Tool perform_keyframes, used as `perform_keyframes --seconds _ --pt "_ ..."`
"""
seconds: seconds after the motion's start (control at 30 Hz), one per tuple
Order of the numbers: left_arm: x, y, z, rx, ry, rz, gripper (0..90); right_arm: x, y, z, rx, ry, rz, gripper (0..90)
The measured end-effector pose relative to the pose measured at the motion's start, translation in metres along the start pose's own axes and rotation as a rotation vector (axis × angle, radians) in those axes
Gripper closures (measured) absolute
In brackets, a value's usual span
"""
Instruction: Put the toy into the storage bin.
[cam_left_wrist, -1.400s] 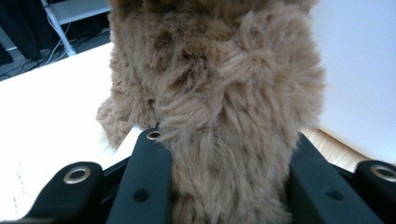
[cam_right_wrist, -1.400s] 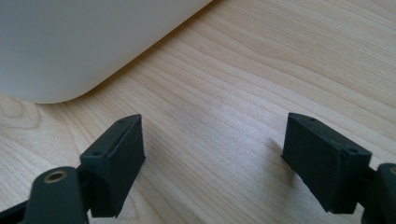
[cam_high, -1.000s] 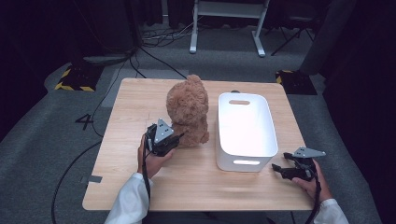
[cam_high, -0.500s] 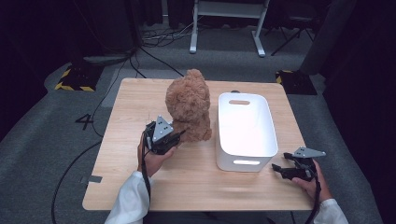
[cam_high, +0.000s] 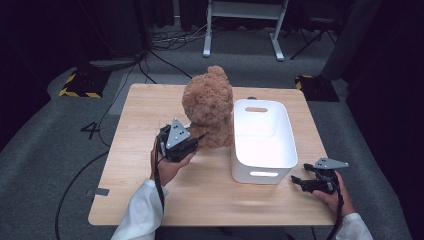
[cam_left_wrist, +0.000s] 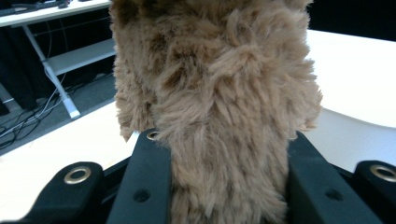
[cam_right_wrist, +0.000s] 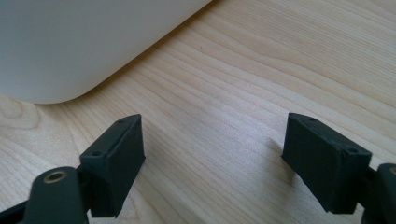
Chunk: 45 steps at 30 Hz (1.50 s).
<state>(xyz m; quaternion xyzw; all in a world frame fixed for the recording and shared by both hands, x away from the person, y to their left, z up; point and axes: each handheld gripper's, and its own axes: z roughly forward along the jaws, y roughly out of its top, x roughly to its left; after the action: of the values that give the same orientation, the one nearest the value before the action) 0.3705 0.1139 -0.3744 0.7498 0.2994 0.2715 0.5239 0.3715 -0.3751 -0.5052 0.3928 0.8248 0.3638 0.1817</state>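
Dark room, grey carpet, light wood table (cam_high: 135, 107) mid-frame in the high view. Left of centre, left gripper (cam_high: 192, 142) has its jaws pinching the brown teddy bear (cam_high: 209, 105) low on its body; bear upright at frame centre, just beside the white plastic bin (cam_high: 262, 137). Lower right, right gripper (cam_high: 299, 182) sits low over the table near the bin's corner, jaws spread, nothing between them.

Left gripper view: bear (cam_left_wrist: 219, 107) cut off at 12 and 6 o'clock, fur hiding the pad faces. Right gripper view: bin (cam_right_wrist: 84, 42) cropped at 12 and 9 o'clock.
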Motion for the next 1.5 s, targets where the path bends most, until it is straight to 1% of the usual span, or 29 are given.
perform_keyframes --seconds 0.1,0.13,0.17,0.27,0.47,0.5,0.63,0.77,0.97,1.07,1.1,1.13,1.2,1.23,1.5 --pt "0.0 0.008 0.0 -0.004 0.005 0.009 71.3 0.0 0.0 0.0 0.0 0.0 0.001 20.4" --pt "0.0 0.008 0.0 -0.004 0.005 0.009 71.3 0.0 0.0 0.0 0.0 0.0 0.001 20.4" --pt "0.0 0.012 -0.002 -0.015 0.0 0.008 71.4 0.0 0.0 0.0 0.0 0.0 0.0 20.4" --pt "0.0 0.018 -0.002 -0.022 -0.005 0.005 71.4 0.0 0.0 0.0 0.0 0.0 0.001 20.4" --pt "-0.003 0.031 -0.001 -0.027 -0.011 0.021 71.3 0.0 0.0 0.0 0.0 0.0 0.002 20.4" --pt "-0.003 0.031 -0.001 -0.027 -0.011 0.021 71.3 0.0 0.0 0.0 0.001 0.0 0.002 20.4" --pt "-0.008 0.042 0.003 -0.027 -0.012 0.037 71.3 0.0 0.0 0.0 0.0 0.001 0.002 20.4" --pt "-0.013 0.047 0.007 -0.034 -0.034 0.049 71.3 0.0 0.0 0.0 0.0 0.002 0.003 20.4" --pt "-0.02 0.054 0.016 -0.037 -0.055 0.049 71.3 0.0 0.0 0.0 0.0 0.002 0.002 20.3" --pt "-0.024 0.057 0.02 -0.047 -0.069 0.046 71.2 0.0 0.0 0.0 0.0 0.002 0.002 20.4" --pt "-0.025 0.058 0.021 -0.049 -0.076 0.053 71.3 0.0 0.0 0.0 0.0 0.002 0.002 20.3" --pt "-0.025 0.058 0.021 -0.049 -0.076 0.053 71.2 0.0 0.0 0.0 0.001 0.003 0.003 20.3" --pt "-0.031 0.062 0.025 -0.041 -0.084 0.071 71.2 0.0 0.0 0.0 0.0 0.002 0.002 20.3" --pt "-0.032 0.064 0.026 -0.039 -0.084 0.074 71.2 0.0 0.0 0.0 0.001 0.002 0.002 20.3" --pt "-0.038 0.074 0.032 -0.041 -0.091 0.083 71.2 0.0 0.0 0.0 0.001 0.003 0.003 20.3"
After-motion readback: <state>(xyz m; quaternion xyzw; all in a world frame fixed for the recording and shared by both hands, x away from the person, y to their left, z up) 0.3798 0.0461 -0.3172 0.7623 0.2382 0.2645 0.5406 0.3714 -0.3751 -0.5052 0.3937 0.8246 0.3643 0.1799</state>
